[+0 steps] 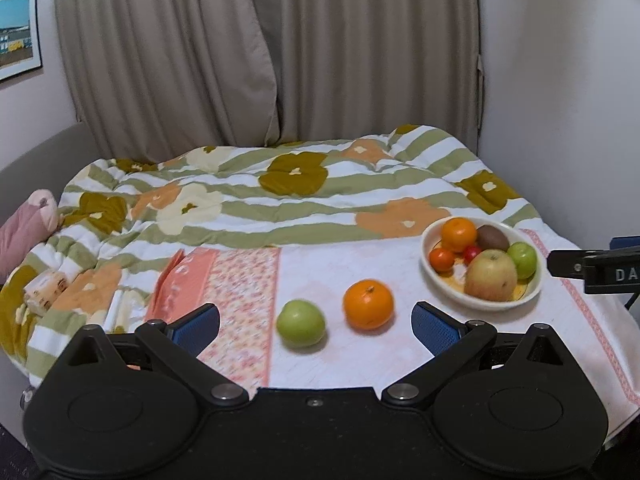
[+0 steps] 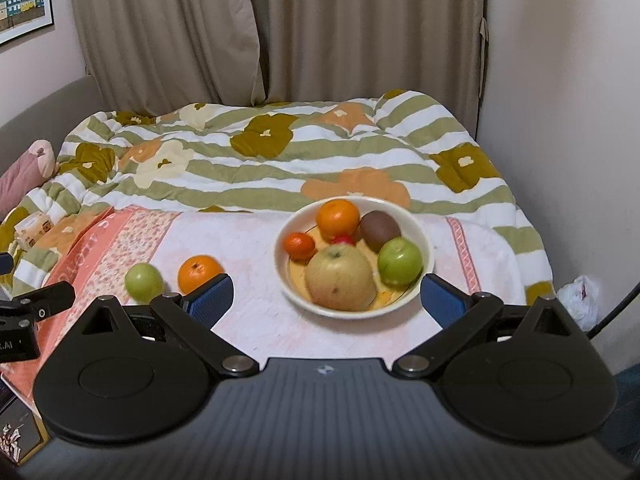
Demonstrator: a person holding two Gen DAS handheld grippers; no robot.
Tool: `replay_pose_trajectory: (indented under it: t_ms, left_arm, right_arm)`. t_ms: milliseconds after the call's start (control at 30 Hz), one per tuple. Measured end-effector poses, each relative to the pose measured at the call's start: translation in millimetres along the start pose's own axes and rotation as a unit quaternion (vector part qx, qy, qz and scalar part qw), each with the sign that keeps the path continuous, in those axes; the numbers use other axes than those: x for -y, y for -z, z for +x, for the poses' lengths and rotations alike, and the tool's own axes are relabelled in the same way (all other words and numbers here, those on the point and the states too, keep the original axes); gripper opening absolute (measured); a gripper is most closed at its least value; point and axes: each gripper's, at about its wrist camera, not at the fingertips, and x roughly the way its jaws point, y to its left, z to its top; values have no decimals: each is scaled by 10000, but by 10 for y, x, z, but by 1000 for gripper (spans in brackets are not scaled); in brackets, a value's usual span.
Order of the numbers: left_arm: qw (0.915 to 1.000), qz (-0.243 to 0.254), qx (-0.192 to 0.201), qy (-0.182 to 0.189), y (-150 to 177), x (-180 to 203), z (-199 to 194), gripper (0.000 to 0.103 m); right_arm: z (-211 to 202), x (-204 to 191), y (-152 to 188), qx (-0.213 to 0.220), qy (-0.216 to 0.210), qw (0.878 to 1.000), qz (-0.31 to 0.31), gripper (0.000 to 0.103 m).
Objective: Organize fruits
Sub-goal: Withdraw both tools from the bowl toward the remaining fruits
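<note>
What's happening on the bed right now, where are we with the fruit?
Nothing is held. Both grippers are open: the left gripper faces the loose green apple and orange lying on the pink cloth, the right gripper faces the white bowl. The bowl already holds an orange, a kiwi, a green apple, a large yellowish apple, a small tangerine and a small red fruit.

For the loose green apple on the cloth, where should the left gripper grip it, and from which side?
Grip the green apple across its widest middle, coming straight in from the near side with the open left gripper. It is round and sits clear of the orange to its right, so a finger probably fits on either side.
</note>
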Motion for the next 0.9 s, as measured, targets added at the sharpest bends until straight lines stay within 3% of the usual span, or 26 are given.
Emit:
replay_pose_trajectory:
  t_ms: [333, 633, 900]
  left_arm:
    - [9997, 101, -201, 64, 400, -375, 35, 103]
    - [9978, 399, -463, 256, 808, -582, 312, 103]
    - [9940, 655, -721, 496, 1061, -659, 636, 91]
  right_arm:
    - [-11, -426, 393, -82, -80, 9999, 37, 103]
    - [218, -775, 779, -123, -189, 9997, 34, 103]
    - [533, -978, 1096, -204, -210, 9996, 46, 103]
